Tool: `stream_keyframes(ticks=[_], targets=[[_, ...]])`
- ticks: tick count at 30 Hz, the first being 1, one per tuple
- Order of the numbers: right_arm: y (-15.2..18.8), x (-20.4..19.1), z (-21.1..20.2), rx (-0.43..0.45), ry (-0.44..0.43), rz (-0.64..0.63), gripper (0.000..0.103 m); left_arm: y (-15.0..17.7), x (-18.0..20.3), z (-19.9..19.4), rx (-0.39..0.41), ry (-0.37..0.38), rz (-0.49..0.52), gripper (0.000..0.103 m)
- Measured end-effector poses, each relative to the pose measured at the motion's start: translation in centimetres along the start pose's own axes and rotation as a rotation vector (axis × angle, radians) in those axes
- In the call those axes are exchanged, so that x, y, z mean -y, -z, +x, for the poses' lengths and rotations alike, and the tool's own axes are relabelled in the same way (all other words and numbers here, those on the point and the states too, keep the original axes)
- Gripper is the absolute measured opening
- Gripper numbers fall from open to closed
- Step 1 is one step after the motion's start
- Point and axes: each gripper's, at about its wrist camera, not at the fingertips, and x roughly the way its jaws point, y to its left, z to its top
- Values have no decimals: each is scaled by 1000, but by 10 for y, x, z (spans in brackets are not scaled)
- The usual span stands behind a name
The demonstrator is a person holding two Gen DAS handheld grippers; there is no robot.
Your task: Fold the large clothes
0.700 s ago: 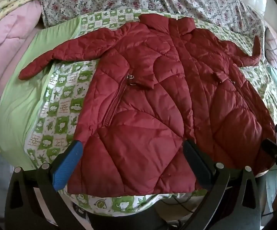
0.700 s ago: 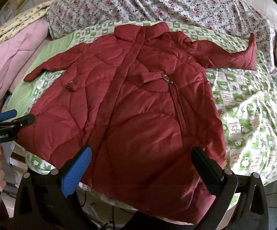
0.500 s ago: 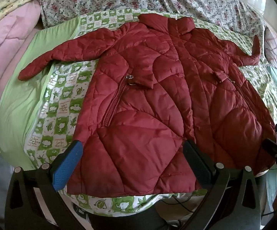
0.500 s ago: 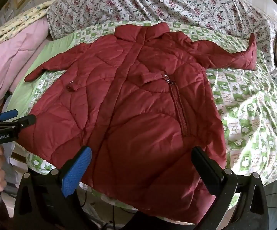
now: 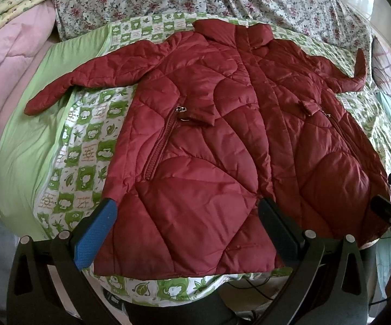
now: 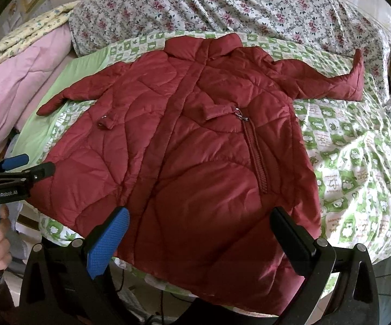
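Red quilted coat [image 5: 222, 140] lies flat, front up, sleeves out, on the green patterned bedspread [image 5: 84, 146], so it's laid out ready for folding. Left gripper [image 5: 187, 224] and right gripper [image 6: 200, 233] hover at the hem, jaws spread, holding nothing, probably lining up the first grab.

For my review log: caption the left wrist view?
Open left gripper hovers over the hem of a red quilted coat spread on a bed.

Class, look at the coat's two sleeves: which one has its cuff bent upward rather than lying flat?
The sleeve on the right of both views: its cuff kinks upward toward the floral bedding. The other sleeve lies flat, pointing down-left.
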Motion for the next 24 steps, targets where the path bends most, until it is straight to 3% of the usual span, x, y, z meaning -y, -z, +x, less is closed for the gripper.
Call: stream_keyframes(ticks=[14,24], targets=[[-4,-5,2,14,-17,8,103,0,1,1,0,-2,0,103],[-6,1,7,-54,49,-37,103,-7,6,5,0,-5,2,103]])
